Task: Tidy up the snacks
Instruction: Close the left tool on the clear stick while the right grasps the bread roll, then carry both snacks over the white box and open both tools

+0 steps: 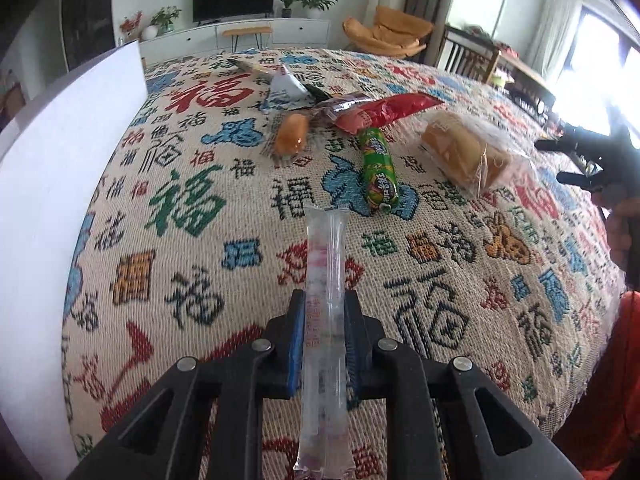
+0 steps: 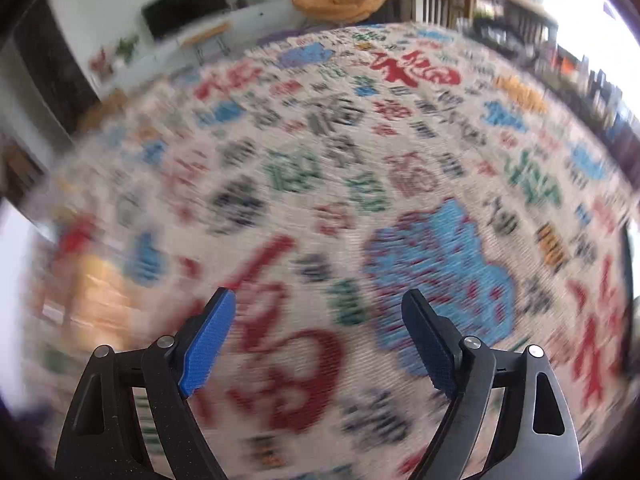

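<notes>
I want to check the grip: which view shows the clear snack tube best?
The left wrist view: the clear snack tube sits sharp, clamped between the left gripper pads. The blurred right wrist view shows none of it.

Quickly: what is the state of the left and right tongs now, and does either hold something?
Left tongs: closed on a clear snack tube.
Right tongs: open, holding nothing.

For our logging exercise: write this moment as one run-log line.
left gripper: shut on clear packet | right gripper: open, empty | other snacks: on cloth
</notes>
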`<state>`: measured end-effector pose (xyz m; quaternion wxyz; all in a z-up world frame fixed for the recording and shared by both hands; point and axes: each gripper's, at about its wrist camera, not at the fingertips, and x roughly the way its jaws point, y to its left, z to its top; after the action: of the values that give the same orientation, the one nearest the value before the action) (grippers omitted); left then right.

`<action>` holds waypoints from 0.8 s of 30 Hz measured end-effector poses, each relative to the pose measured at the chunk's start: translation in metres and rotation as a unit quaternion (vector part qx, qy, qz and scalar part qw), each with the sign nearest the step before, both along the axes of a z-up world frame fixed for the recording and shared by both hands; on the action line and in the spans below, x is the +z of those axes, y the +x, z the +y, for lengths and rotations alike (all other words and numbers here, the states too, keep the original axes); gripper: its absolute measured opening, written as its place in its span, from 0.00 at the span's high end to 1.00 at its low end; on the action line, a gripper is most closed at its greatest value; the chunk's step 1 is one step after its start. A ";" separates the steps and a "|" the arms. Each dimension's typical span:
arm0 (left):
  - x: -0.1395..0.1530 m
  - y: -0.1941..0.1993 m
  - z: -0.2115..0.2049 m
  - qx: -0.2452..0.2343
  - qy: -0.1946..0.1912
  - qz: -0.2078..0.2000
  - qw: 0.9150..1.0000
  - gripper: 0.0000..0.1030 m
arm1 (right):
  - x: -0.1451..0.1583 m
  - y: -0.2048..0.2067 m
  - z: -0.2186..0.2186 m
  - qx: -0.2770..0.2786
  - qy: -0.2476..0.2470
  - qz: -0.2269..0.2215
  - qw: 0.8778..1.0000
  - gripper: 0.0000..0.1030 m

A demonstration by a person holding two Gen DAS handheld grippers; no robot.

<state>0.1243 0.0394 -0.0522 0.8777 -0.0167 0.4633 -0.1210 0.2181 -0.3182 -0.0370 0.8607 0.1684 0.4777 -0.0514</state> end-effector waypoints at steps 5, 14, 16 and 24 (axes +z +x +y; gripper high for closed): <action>0.000 -0.003 0.005 0.004 -0.017 -0.007 1.000 0.83 | 0.036 0.020 0.100 0.101 0.036 0.004 0.994 0.14; 0.005 -0.030 0.040 0.026 -0.130 -0.006 0.991 0.83 | -0.006 0.044 0.182 0.144 -0.054 0.056 0.987 0.20; 0.021 -0.035 0.046 0.024 -0.164 -0.019 0.986 0.83 | 0.006 0.032 0.168 0.123 -0.021 0.043 0.991 0.22; 0.143 -0.065 0.111 0.034 -0.259 -0.144 0.955 0.83 | 0.124 -0.021 0.217 0.198 0.058 -0.095 0.974 0.22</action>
<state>0.0597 0.1507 0.0910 0.9043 -0.2416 0.2841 -0.2080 0.1967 -0.1011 0.0866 0.8841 0.1239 0.4196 0.1642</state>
